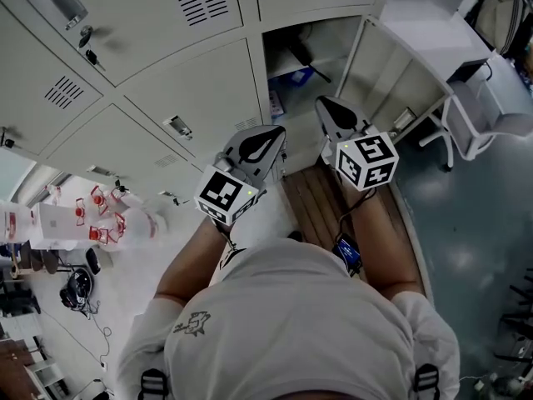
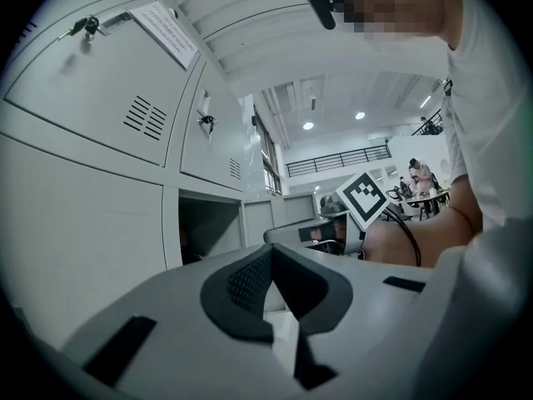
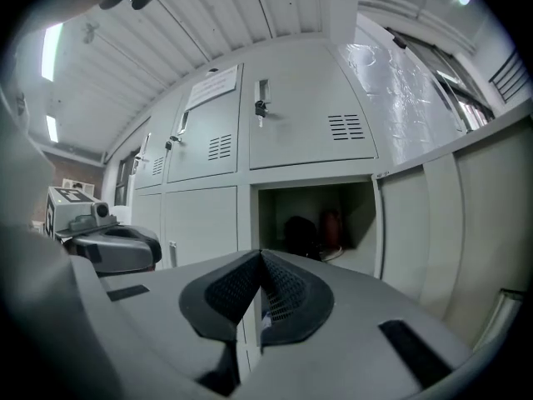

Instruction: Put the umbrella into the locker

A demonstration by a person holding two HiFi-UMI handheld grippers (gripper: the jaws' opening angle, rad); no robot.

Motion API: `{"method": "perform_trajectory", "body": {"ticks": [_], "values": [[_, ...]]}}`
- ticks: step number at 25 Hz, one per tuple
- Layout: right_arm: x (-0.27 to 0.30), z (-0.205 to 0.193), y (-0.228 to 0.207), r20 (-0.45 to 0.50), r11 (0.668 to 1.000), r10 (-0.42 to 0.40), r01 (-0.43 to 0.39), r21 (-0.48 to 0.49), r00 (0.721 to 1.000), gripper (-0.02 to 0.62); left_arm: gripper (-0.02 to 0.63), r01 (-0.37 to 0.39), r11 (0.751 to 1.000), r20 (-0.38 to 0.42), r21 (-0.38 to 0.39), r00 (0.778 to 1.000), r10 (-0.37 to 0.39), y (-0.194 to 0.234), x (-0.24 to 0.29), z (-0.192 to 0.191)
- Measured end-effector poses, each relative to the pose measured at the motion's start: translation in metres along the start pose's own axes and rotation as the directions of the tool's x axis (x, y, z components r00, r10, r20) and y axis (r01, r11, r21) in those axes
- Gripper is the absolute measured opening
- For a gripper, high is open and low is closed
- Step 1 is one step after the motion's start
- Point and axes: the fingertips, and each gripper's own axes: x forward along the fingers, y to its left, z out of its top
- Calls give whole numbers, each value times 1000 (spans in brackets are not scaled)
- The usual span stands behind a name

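Observation:
The open locker is in the middle of the head view, its door swung out to the right. On its shelf lies a dark long object, perhaps the umbrella, beside something blue. The right gripper view shows the same locker with a dark bundle and a red item inside. My left gripper is shut and empty, level, left of the opening. My right gripper is shut and empty, pointing at the opening from just in front.
Closed locker doors with keys fill the wall at left. A wooden platform lies below the lockers. A white chair stands at right. Red-and-white items and headphones are at left.

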Motion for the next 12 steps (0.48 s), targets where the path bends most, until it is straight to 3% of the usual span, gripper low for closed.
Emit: {"method": "perform_trajectory", "body": {"ticks": [12], "values": [[-10, -5, 72, -17, 996, -82, 81, -39, 997, 41, 11, 45, 999, 21, 15, 999, -45, 11, -92, 10]]}}
